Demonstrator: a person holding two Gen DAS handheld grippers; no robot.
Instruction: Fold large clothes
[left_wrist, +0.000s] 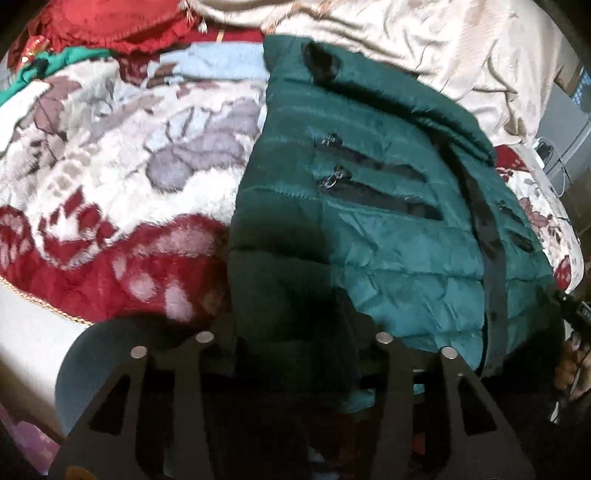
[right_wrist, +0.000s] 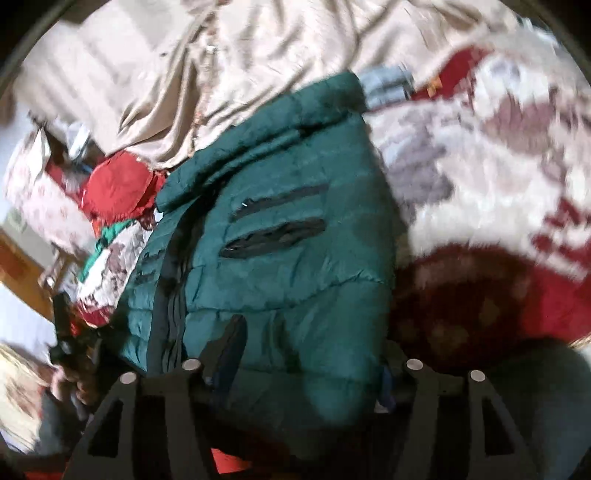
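A dark green quilted jacket (left_wrist: 388, 229) with black zip pockets lies on a red and white floral blanket (left_wrist: 110, 177), with its sides folded in. My left gripper (left_wrist: 293, 343) stands at the jacket's near left hem, jaws apart, with dark green fabric lying loose between them. In the right wrist view the same jacket (right_wrist: 288, 258) fills the middle. My right gripper (right_wrist: 303, 369) sits at its near right hem, jaws wide apart, and the hem bulges between them without being pinched. Each view catches the other gripper and a hand at its edge (left_wrist: 570, 317) (right_wrist: 64, 339).
A crumpled beige sheet (left_wrist: 424, 55) lies behind the jacket's collar. A red ruffled cushion (right_wrist: 118, 188) and a green cloth (left_wrist: 44, 70) lie at the far side of the blanket. The bed's edge with gold trim (left_wrist: 44, 302) runs at the near left.
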